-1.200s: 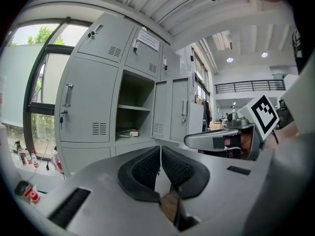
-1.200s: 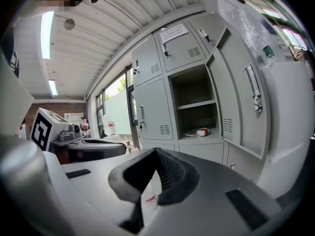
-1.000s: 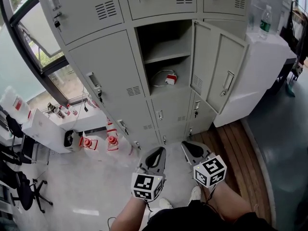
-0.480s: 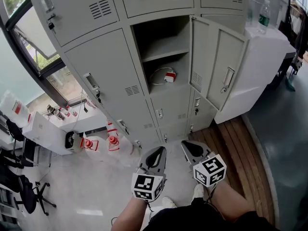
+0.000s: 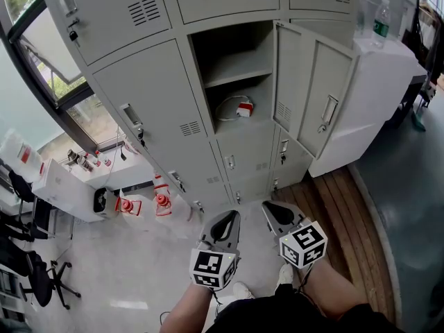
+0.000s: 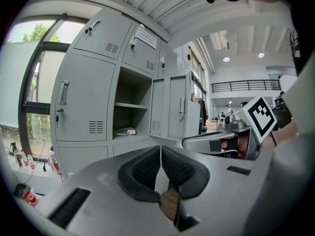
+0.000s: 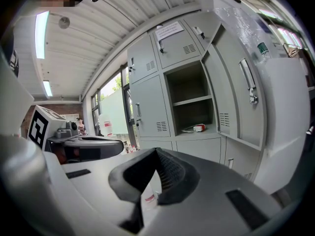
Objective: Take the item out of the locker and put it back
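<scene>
Locker compartment [image 5: 232, 47]: front open, free to enter.
Door [image 5: 312, 92]: swung right, edging the approach.
Inner shelf [image 5: 239, 73]: splits opening; charger [image 5: 243, 111] lies beneath.

Head view only: the open locker [image 5: 232, 61] ahead of the jaws sits slightly higher and further left in frame than a second ago. The item [image 5: 243, 109] inside it and the bottle [image 5: 379, 23] off to the jaws' right shift likewise.

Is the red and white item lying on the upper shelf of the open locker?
No, the red and white item lies on the bottom of the open locker, below the shelf.
</scene>
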{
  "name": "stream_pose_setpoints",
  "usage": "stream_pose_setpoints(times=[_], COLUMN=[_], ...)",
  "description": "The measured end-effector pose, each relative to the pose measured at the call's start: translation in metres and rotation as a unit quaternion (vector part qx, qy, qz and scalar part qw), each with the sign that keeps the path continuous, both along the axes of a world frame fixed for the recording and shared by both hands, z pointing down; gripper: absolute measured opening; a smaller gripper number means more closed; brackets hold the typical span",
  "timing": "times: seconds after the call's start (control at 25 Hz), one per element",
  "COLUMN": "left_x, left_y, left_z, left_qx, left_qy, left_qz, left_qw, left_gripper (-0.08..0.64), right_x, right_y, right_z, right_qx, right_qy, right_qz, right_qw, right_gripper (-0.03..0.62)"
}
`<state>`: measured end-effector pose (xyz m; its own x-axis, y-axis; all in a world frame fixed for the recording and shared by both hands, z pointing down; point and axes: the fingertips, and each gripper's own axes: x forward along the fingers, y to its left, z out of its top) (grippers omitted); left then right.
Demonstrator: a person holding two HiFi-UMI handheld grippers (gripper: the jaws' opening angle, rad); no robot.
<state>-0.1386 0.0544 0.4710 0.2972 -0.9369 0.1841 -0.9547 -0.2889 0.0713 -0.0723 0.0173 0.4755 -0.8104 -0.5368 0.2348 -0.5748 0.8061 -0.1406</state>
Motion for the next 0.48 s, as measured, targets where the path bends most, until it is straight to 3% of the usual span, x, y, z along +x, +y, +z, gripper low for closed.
stream_pose_setpoints(times=[0.48], left_x=[0.0060], left_y=[0.0066], left_z=[-0.0025], left_qx=[0.002], left_qy=[0.000], left_qz=[0.000], left_qw=[1.0000], left_gripper=[0.023], right_x=[0.0051], right_y=[0.0065], right_z=[-0.0017], right_qx=[0.002], right_qy=[0.004], right_qz=[-0.003], right_qw=[1.000], right_gripper=[0.051])
